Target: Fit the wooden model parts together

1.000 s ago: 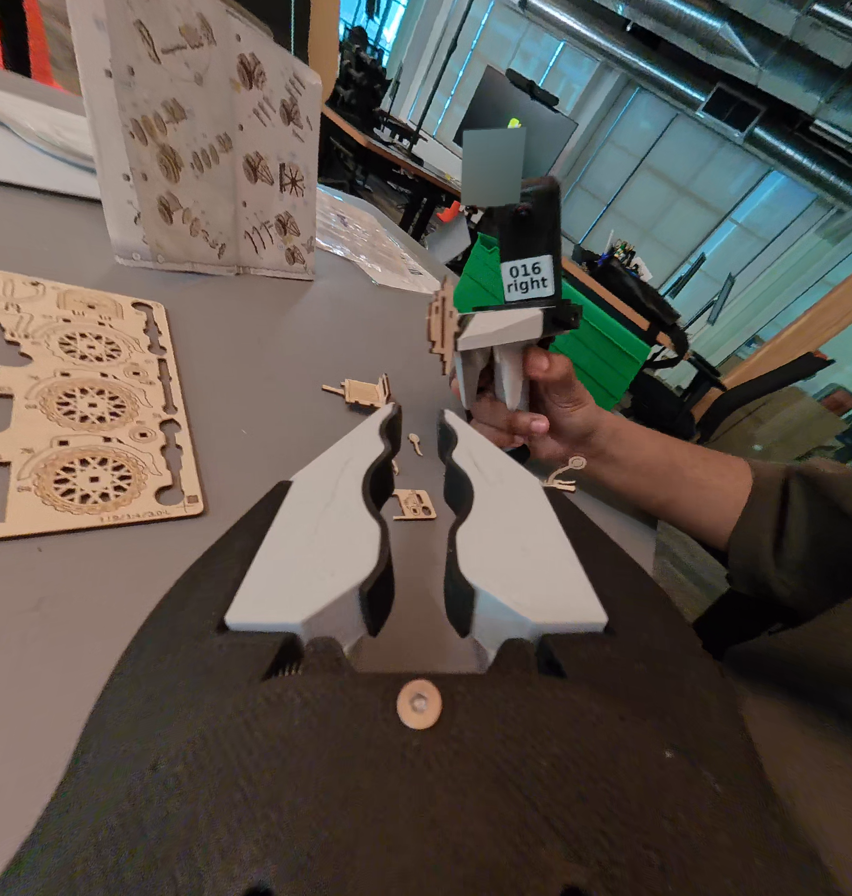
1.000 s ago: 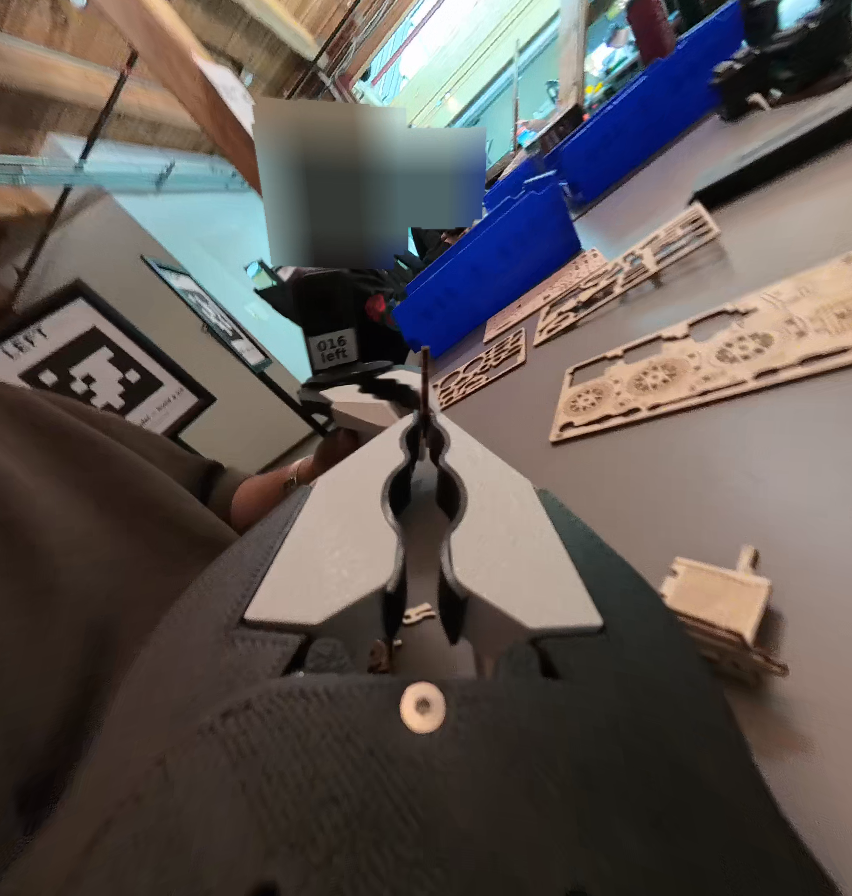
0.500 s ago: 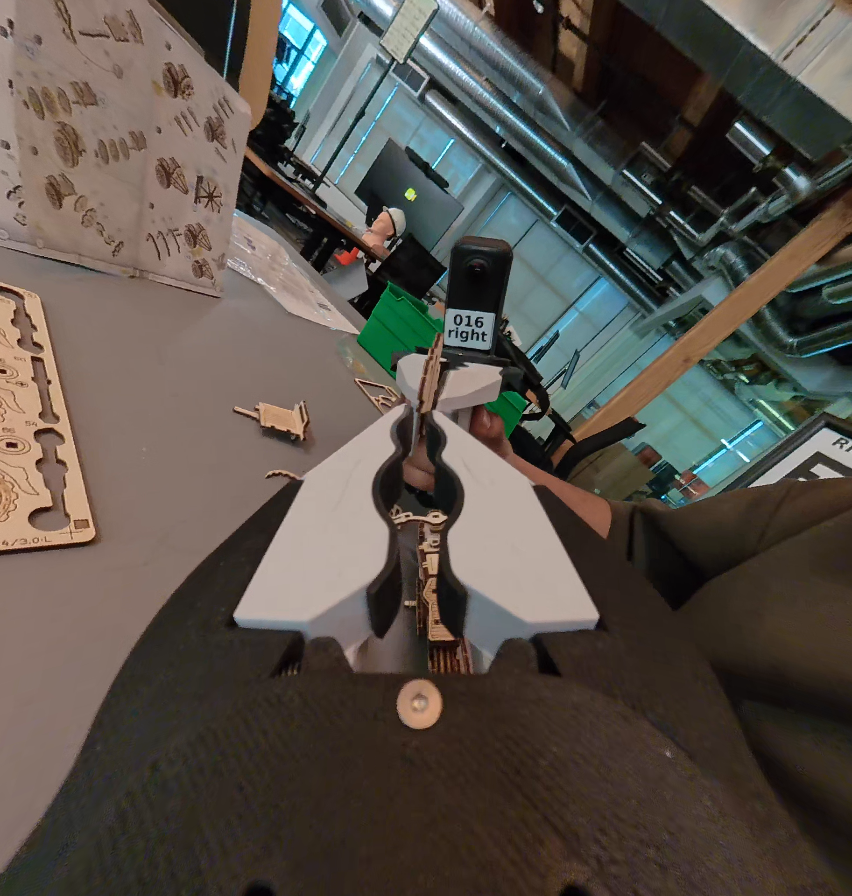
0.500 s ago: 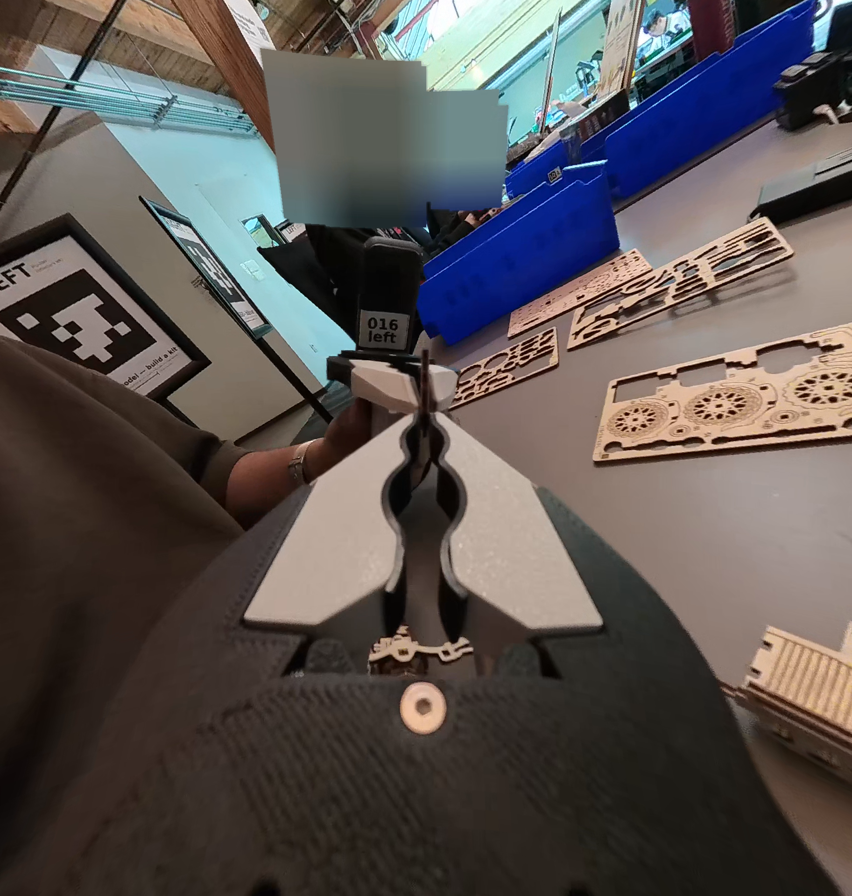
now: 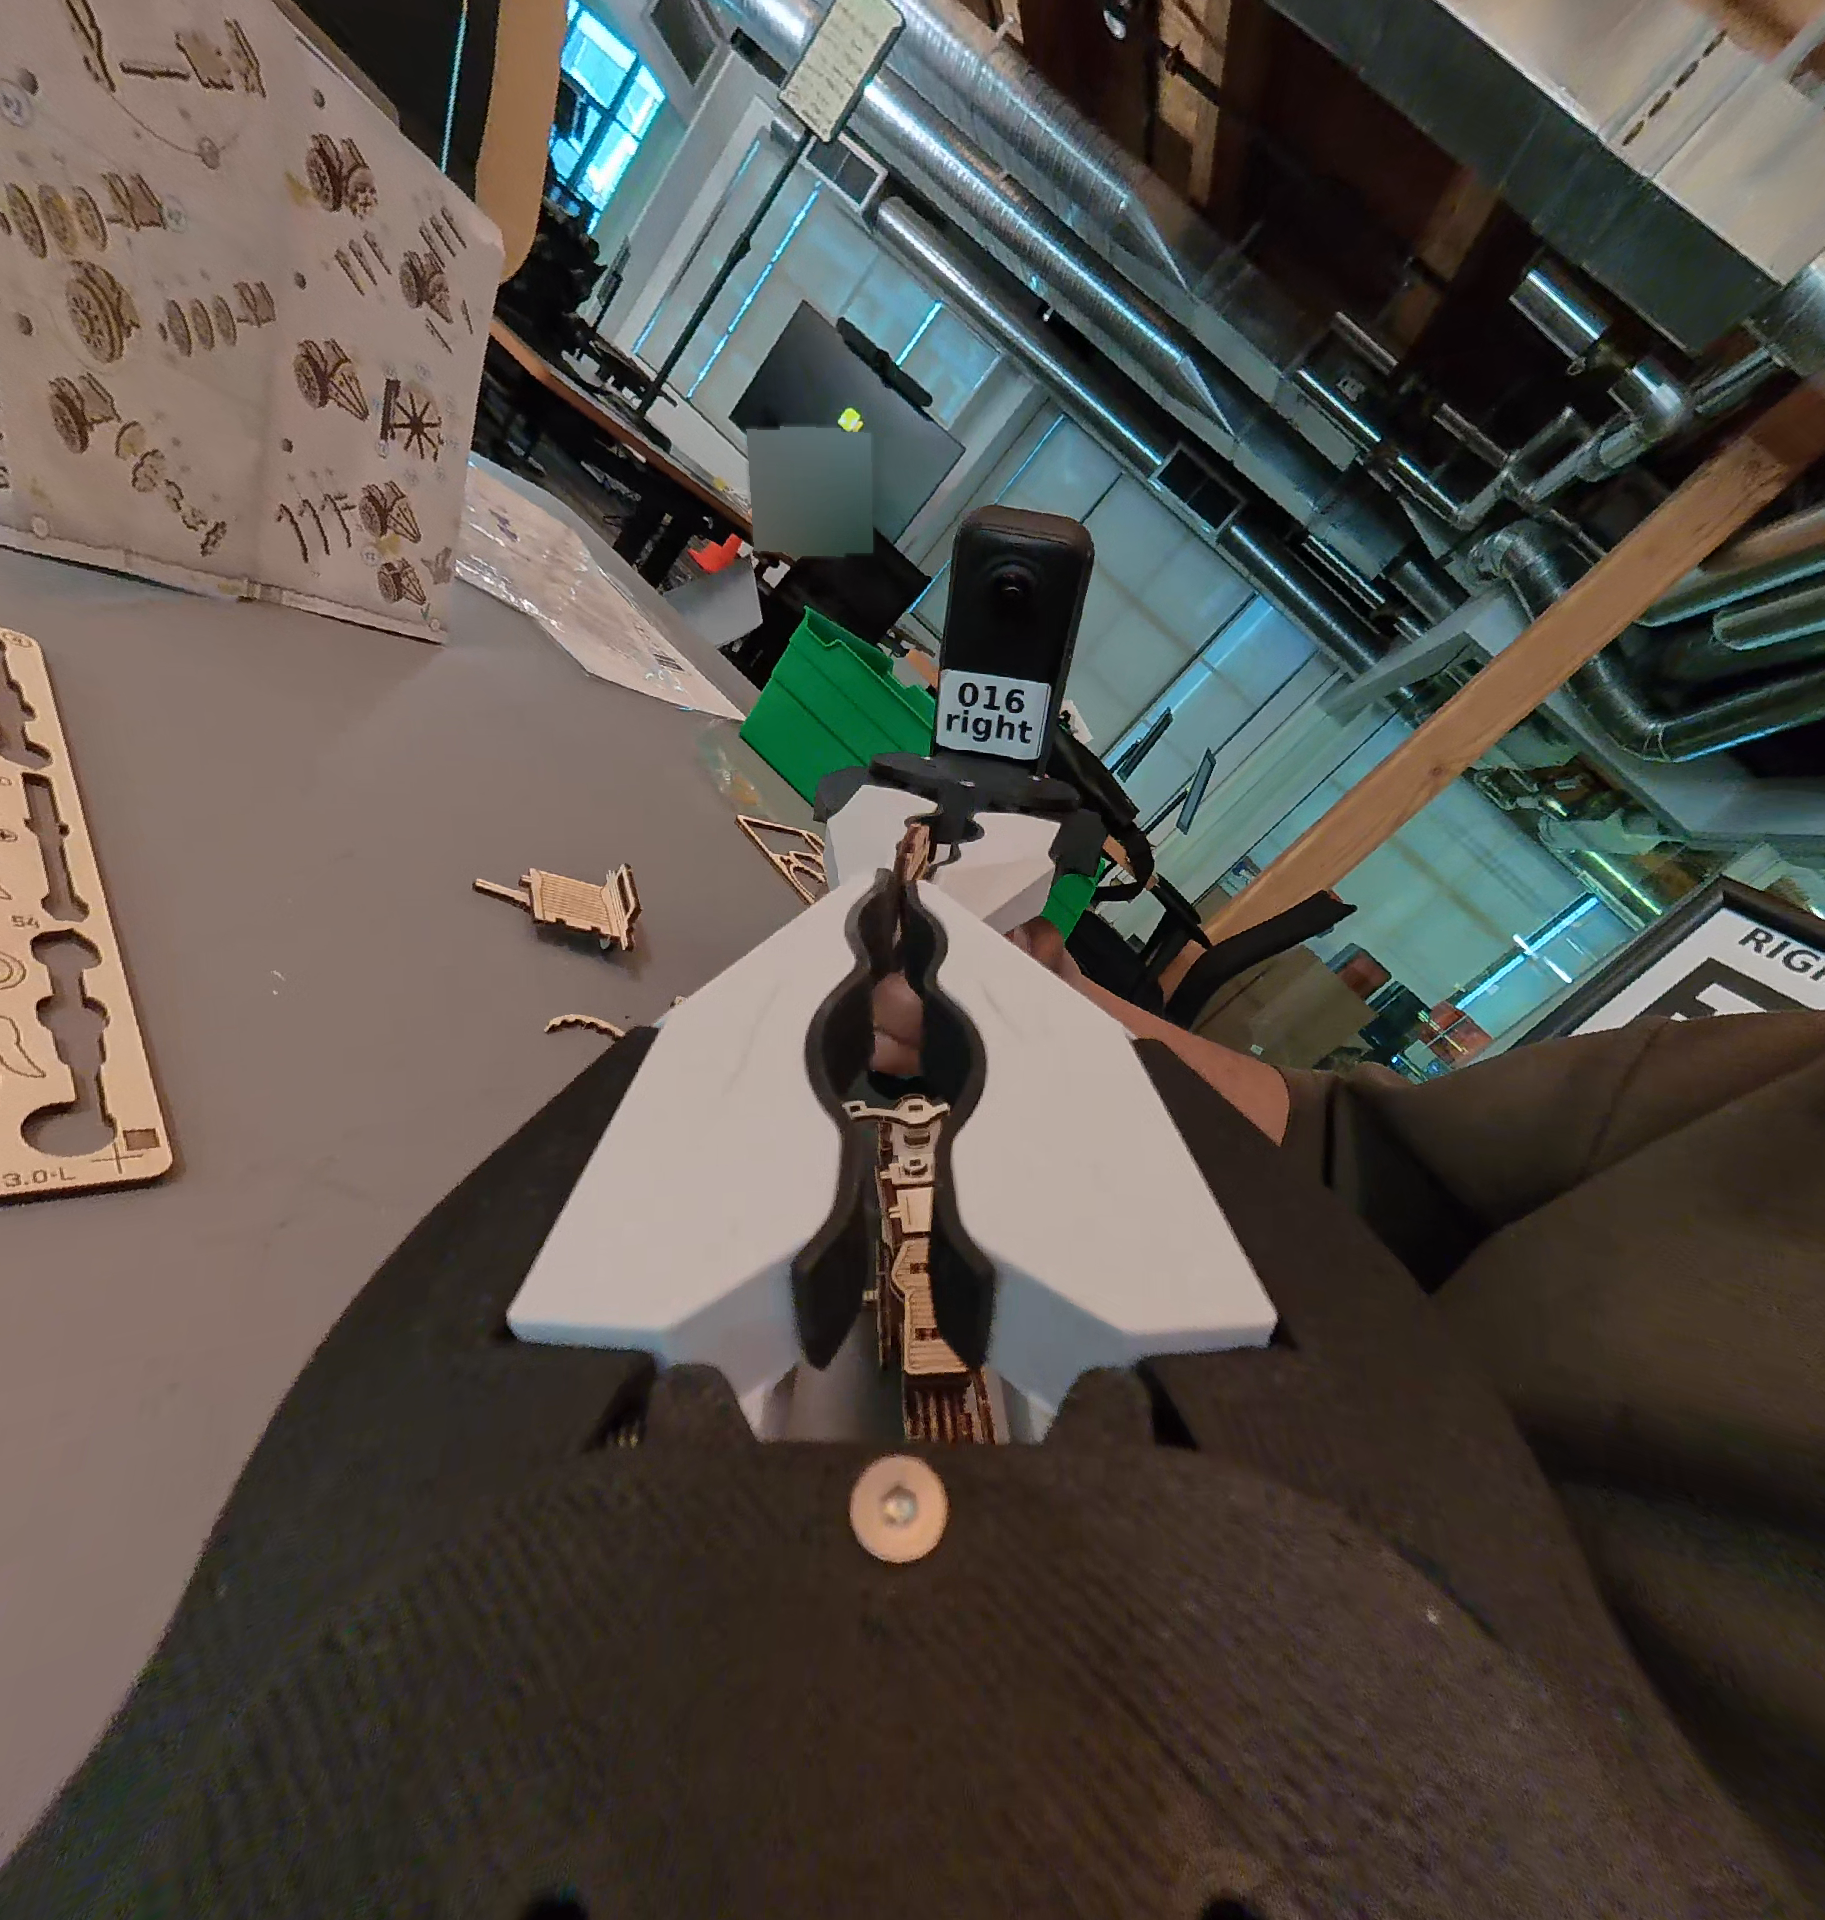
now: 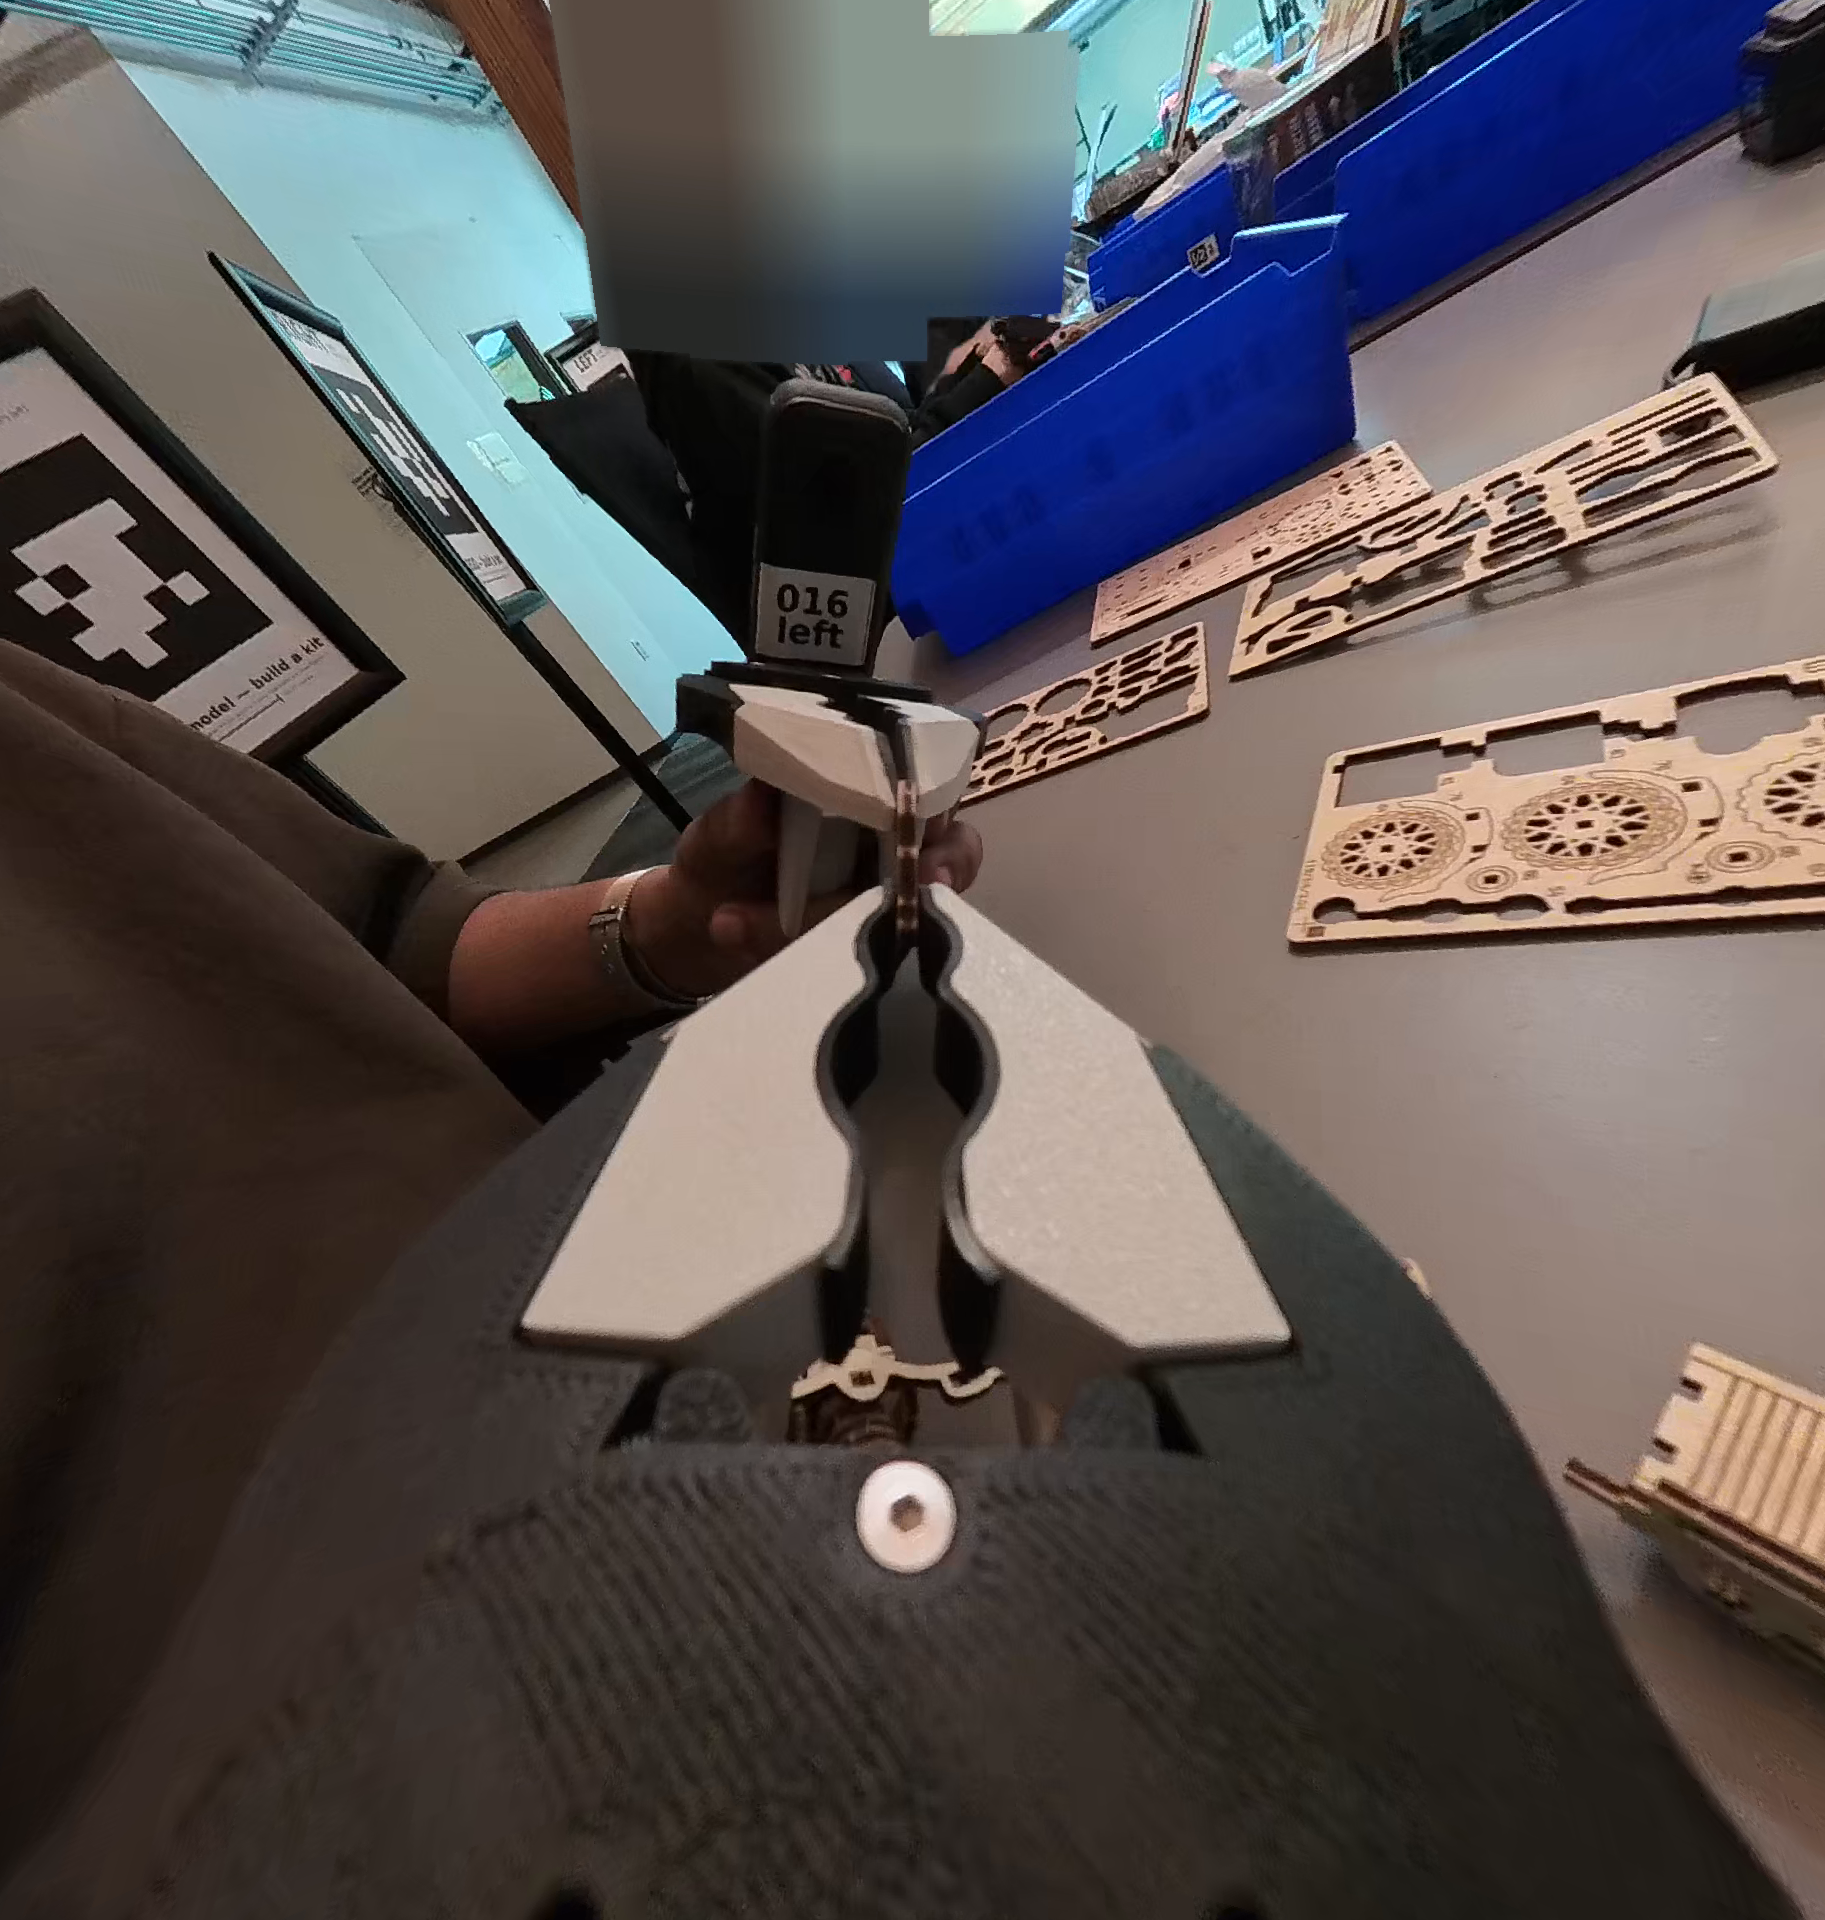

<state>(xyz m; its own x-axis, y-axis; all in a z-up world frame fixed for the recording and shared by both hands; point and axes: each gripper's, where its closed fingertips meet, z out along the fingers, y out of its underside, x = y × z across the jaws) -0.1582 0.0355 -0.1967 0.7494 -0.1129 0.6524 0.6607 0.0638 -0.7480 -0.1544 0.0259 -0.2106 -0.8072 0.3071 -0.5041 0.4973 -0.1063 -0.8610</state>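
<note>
Left gripper (image 5: 903,914) & right gripper (image 6: 903,914) meet tip to tip above grey table (image 6: 1510,1143), both clenched edge-on on same thin wooden part (image 6: 905,831), w/ blue bin (image 6: 1126,499) behind, contents not visible

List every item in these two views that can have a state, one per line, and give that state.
left gripper: shut on the flat wooden part
right gripper: shut on the flat wooden part
flat wooden part: edge-on, held off the table between both grippers
small wooden subassembly: lying loose on the table
wheel sheet: flat, several pieces already punched out
blue bin: standing at the table's far edge
</note>
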